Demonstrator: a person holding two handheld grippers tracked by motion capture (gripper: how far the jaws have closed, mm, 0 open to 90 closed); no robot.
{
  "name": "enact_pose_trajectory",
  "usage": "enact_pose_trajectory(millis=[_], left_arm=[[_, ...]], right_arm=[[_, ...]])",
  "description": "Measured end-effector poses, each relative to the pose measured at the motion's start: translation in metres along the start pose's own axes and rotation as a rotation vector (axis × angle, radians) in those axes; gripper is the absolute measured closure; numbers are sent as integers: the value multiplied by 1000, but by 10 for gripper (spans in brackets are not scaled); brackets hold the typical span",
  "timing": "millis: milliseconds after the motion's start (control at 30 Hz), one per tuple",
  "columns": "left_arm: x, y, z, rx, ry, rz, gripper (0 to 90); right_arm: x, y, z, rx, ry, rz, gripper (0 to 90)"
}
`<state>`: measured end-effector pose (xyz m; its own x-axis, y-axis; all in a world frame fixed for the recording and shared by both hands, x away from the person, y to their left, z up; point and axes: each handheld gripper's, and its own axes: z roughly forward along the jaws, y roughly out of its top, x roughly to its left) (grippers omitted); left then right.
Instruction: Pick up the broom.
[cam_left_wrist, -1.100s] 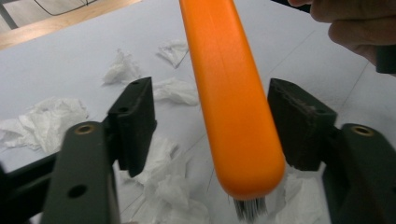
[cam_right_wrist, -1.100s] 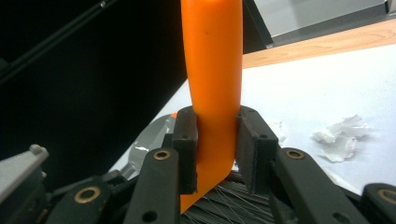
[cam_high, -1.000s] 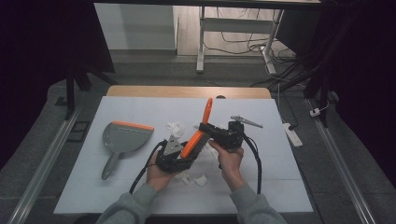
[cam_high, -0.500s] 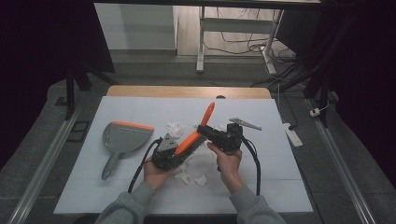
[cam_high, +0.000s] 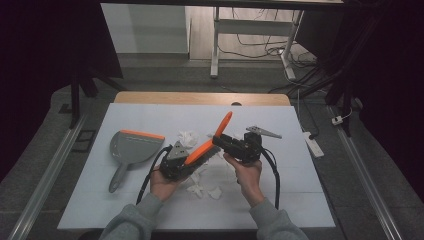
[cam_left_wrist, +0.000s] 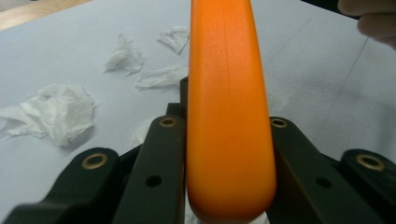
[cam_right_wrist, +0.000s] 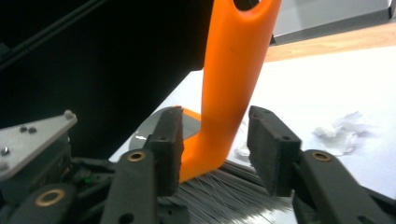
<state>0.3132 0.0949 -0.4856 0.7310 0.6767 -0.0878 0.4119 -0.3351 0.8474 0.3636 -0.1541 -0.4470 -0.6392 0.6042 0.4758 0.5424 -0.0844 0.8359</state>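
Above the white counter (cam_high: 125, 200), the left tongs (cam_high: 186, 161) clamp the orange brush (cam_high: 207, 145) by its handle, plain in the left gripper view, while the right gripper view shows the right tongs (cam_right_wrist: 217, 149), just opened, standing apart around the handle above grey bristles (cam_right_wrist: 233, 191), near paper scraps (cam_high: 202, 187) and a grey dustpan (cam_high: 131, 150).

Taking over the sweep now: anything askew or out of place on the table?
The brush is off the table, tilted, its orange handle clamped in the left claw; the right claw has just been opening around it. Crumpled tissue scraps lie scattered and unswept, and the dustpan sits apart at the left.
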Motion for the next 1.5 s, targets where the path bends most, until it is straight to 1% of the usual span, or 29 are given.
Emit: enact_pose_trajectory(millis=[33,67,100,133,167,200,267,367,500,567,667,733,767,800,900,967,1033,1067,1133,1200,1367,1433,1500], left_arm=[[1,0,-2,-1,2,1,779],[3,1,-3,1,0,3,779],[4,2,-5,5,-1,6,779],[5,2,-6,10,3,11,779],[6,3,-8,18,5,21,779],[7,4,-9,26,4,28,779],[9,5,-12,41,13,43,780],[11,7,-15,72,14,71,779],[12,10,-18,101,11,96,779],[12,11,-18,116,5,105,780],[12,13,-20,132,1,121,779],[12,14,-20,144,-6,127,779],[12,15,-20,160,-14,134,779],[12,16,-20,177,-16,143,779],[9,18,-18,210,-33,165,779],[7,18,-17,225,-39,170,779],[6,19,-15,247,-36,189,778],[5,19,-15,252,-36,194,779],[4,19,-14,265,-41,210,778],[2,20,-13,271,-43,217,778],[-6,21,-11,302,-45,268,778],[-11,22,-9,316,-44,296,778],[-16,22,-7,330,-48,328,778]], right_arm=[[0,0,0,0,0,0,499],[0,1,-2,3,-1,-14,490],[0,3,-5,8,-3,-35,478],[0,7,-9,26,-12,-74,453],[0,7,-9,26,-12,-74,453],[0,9,-12,39,-13,-94,447],[1,12,-16,70,-14,-147,433],[4,16,-22,126,-51,-230,413],[6,18,-25,185,-58,-318,397],[8,19,-27,218,-71,-370,393],[12,20,-28,283,-75,-451,367],[17,20,-29,307,-83,-509,365],[20,20,-29,318,-83,-523,365],[23,21,-29,333,-72,-541,365],[24,20,-28,344,-62,-552,366],[26,19,-27,341,-70,-580,367],[28,19,-26,354,-72,-595,366],[30,18,-26,359,-75,-602,366],[33,18,-26,371,-67,-621,366],[38,18,-25,382,-58,-651,365],[46,13,-16,427,-53,-709,362],[47,10,-12,452,-52,-732,360],[47,7,-8,481,-35,-747,362]])
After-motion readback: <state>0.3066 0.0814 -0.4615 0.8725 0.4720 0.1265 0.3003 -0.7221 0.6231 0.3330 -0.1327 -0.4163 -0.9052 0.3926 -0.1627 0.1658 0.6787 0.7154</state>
